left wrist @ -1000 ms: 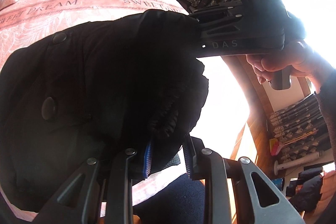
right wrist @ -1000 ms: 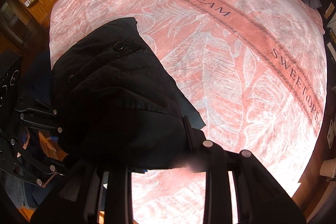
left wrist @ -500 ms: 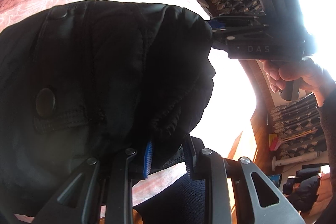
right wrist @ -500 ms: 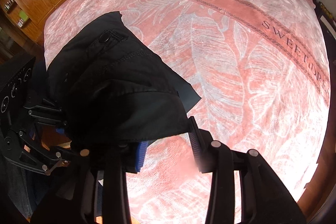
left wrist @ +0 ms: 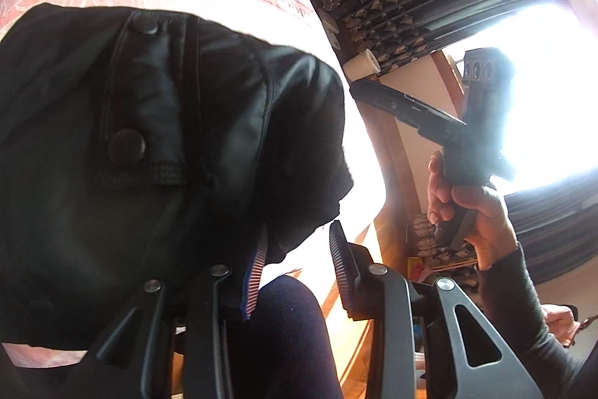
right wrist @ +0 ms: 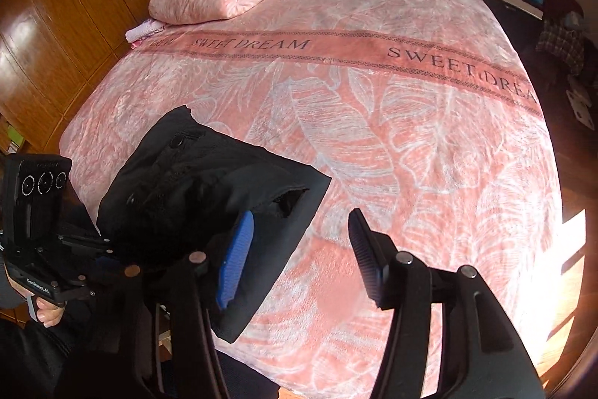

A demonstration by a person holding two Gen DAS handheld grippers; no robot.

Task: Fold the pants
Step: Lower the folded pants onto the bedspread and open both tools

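2 grippers, left [left wrist: 295,260] and right [right wrist: 299,257], hover with jaws spread beside black pants [right wrist: 209,189] on the bed [right wrist: 411,144].

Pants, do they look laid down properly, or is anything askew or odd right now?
The black pants lie bunched at the near corner of the pink bedspread, set at a slant, with an edge hanging past the bed edge. Both the left gripper and right gripper are open. No damage visible.
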